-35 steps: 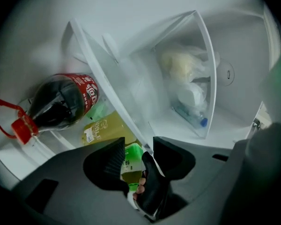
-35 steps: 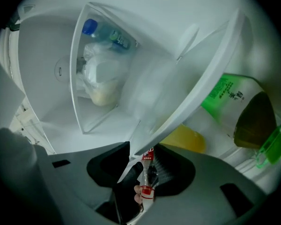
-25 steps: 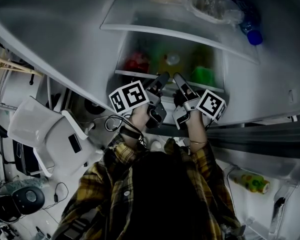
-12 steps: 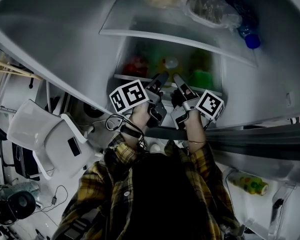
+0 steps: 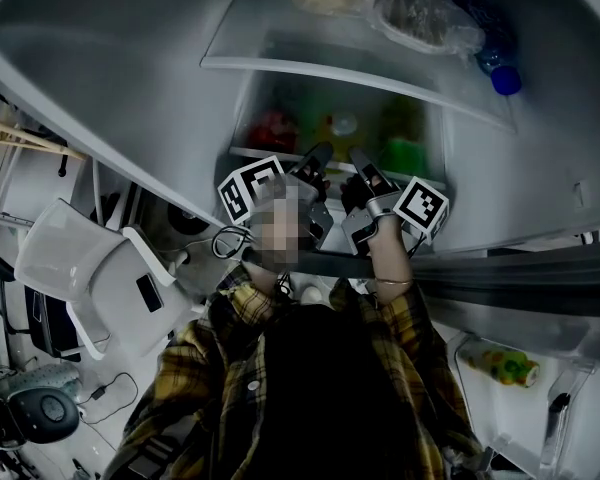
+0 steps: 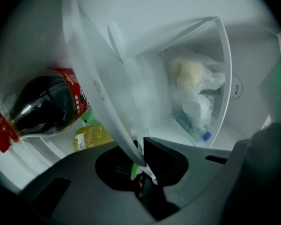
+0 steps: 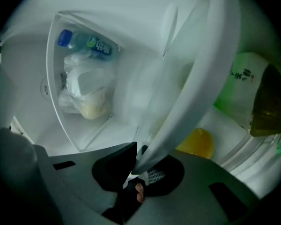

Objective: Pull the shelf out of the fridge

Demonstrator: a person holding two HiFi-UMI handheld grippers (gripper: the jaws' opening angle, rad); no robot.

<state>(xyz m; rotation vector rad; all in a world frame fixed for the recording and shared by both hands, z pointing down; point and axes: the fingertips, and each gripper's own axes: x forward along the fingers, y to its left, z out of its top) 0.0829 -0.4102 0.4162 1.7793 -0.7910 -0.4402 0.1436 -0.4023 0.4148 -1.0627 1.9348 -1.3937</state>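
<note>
The fridge's middle shelf (image 5: 265,153) is a clear pane with a white front edge, and drinks stand behind it. Both grippers are side by side at that edge. In the left gripper view the shelf (image 6: 96,78) runs slantwise into my left gripper (image 6: 139,162), whose jaws are closing and pinch its rim. In the right gripper view my right gripper (image 7: 136,162) is closing too, with the shelf (image 7: 196,74) rim pressed between its jaws. In the head view the left gripper (image 5: 318,160) and right gripper (image 5: 362,160) reach in from below.
A cola bottle (image 6: 44,107) and a yellow bottle (image 6: 89,137) sit under the shelf, beside a green carton (image 7: 246,90) and an orange item (image 7: 196,143). The upper shelf (image 5: 330,66) carries bags and a blue-capped bottle (image 5: 500,66). A white chair (image 5: 100,268) stands left of the person.
Both grippers stay at the shelf's front edge, shifted only slightly farther in. The view has tilted a little.
</note>
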